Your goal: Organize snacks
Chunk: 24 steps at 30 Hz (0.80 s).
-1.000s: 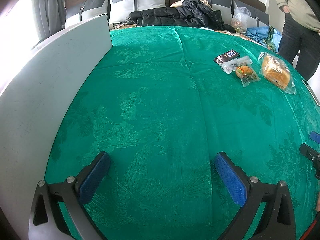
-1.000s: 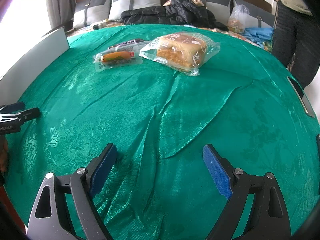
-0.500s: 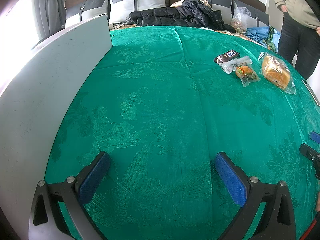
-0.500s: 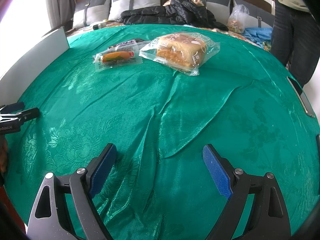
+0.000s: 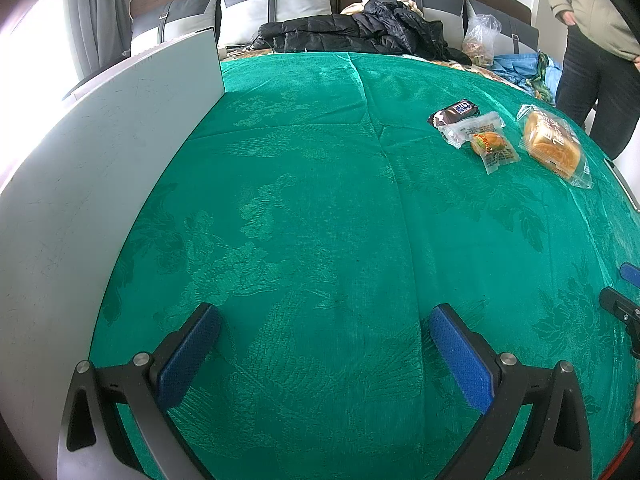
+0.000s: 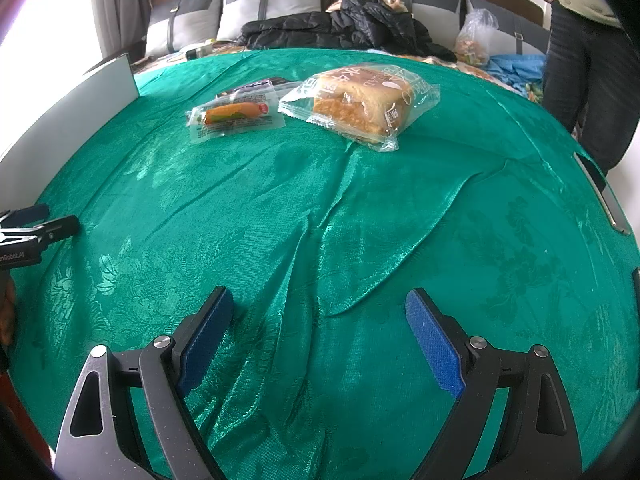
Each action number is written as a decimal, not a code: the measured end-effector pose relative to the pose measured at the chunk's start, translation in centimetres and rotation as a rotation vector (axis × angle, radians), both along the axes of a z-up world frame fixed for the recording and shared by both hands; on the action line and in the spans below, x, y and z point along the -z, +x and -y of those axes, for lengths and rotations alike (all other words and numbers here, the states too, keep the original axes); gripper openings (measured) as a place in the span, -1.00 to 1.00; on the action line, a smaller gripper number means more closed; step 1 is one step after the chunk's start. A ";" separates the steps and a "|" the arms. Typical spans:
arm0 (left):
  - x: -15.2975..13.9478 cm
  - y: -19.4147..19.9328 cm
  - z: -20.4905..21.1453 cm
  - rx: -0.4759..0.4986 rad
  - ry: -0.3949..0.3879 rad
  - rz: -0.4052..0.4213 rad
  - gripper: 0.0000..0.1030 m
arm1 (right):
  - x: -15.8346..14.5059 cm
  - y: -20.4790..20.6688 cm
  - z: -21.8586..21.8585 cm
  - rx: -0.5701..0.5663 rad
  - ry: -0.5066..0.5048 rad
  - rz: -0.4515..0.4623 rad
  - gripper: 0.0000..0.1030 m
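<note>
Three wrapped snacks lie on the green cloth (image 5: pixel 320 200): a bagged bread loaf (image 6: pixel 360 106) (image 5: pixel 554 144), a small clear-wrapped burger bun (image 6: pixel 234 116) (image 5: pixel 490 144), and a dark wrapper (image 5: pixel 454 113) (image 6: pixel 256 88) behind it. My left gripper (image 5: pixel 326 320) hovers open over bare cloth, far down and to the left of the snacks, with nothing between its blue pads. My right gripper (image 6: pixel 320 304) is open too, over wrinkled cloth in front of the loaf, and holds nothing. Each gripper's tip shows at the edge of the other's view.
A white upright board (image 5: pixel 100 152) (image 6: pixel 68 128) borders the cloth's left side. Behind the table are a bed with grey cushions, a black jacket (image 5: pixel 360 32) and a plastic bag (image 6: pixel 476 36). A person (image 6: pixel 580 60) stands at the far right. A flat dark object (image 6: pixel 600 196) lies at the cloth's right edge.
</note>
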<state>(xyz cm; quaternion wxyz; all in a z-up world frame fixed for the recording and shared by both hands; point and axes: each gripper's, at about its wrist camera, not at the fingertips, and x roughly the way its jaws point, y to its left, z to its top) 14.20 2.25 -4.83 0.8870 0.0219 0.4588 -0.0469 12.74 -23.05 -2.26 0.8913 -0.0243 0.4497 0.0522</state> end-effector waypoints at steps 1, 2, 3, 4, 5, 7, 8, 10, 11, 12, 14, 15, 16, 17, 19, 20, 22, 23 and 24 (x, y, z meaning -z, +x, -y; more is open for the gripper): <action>0.0 0.0 0.0 0.000 0.000 0.000 1.00 | 0.0 0.0 0.0 0.000 0.000 0.000 0.75; 0.0 0.0 0.0 0.000 0.000 0.000 1.00 | 0.0 0.0 0.0 0.000 0.000 0.000 0.76; 0.0 0.0 0.0 0.000 0.000 0.000 1.00 | 0.0 0.0 0.0 0.000 0.001 0.000 0.76; 0.0 0.0 0.0 0.000 0.000 0.000 1.00 | 0.0 0.1 0.0 0.000 0.001 0.000 0.76; 0.0 0.0 0.0 0.000 0.000 0.000 1.00 | -0.1 -0.2 0.1 -0.001 0.000 0.000 0.76; 0.0 0.0 0.0 0.000 0.000 0.000 1.00 | -0.1 -0.2 0.1 0.000 0.000 -0.001 0.77; 0.0 0.0 0.0 0.000 0.000 0.000 1.00 | -0.1 -0.2 0.1 0.000 0.001 0.000 0.77; 0.0 0.0 0.0 0.000 0.000 0.000 1.00 | -0.1 -0.3 0.1 0.000 0.001 0.000 0.77; 0.0 0.0 0.0 0.000 -0.001 0.000 1.00 | -0.1 -0.2 0.1 0.000 0.000 0.000 0.77; 0.0 0.0 0.0 0.000 0.001 0.000 1.00 | -0.1 -0.2 0.1 0.000 0.000 0.000 0.77; 0.0 -0.1 0.0 0.000 0.000 0.000 1.00 | -0.1 -0.3 0.1 0.000 0.000 0.000 0.77; 0.0 0.0 0.0 0.000 0.001 0.000 1.00 | -0.1 -0.3 0.1 0.001 0.000 0.001 0.77; 0.0 -0.1 0.0 0.000 0.001 0.000 1.00 | -0.1 -0.2 0.1 0.000 0.000 0.000 0.77; 0.0 -0.1 0.0 0.000 0.000 0.000 1.00 | -0.1 -0.2 0.1 0.000 0.001 0.000 0.77; 0.1 0.0 -0.1 0.010 0.001 -0.005 1.00 | -0.1 -0.2 0.2 0.001 0.002 0.001 0.77; 0.3 0.2 -0.2 0.025 0.004 -0.025 1.00 | -0.1 -0.2 0.2 -0.001 0.002 0.000 0.77; 0.0 2.0 0.3 0.092 0.000 -0.111 0.99 | -0.1 -0.2 0.1 -0.001 0.001 0.000 0.77; -0.3 3.4 0.8 0.121 -0.019 -0.148 0.98 | -0.1 -0.2 0.2 -0.001 0.002 0.000 0.77; -1.1 5.0 1.3 0.139 -0.050 -0.159 0.94 | -0.1 -0.2 0.2 -0.001 0.003 0.000 0.77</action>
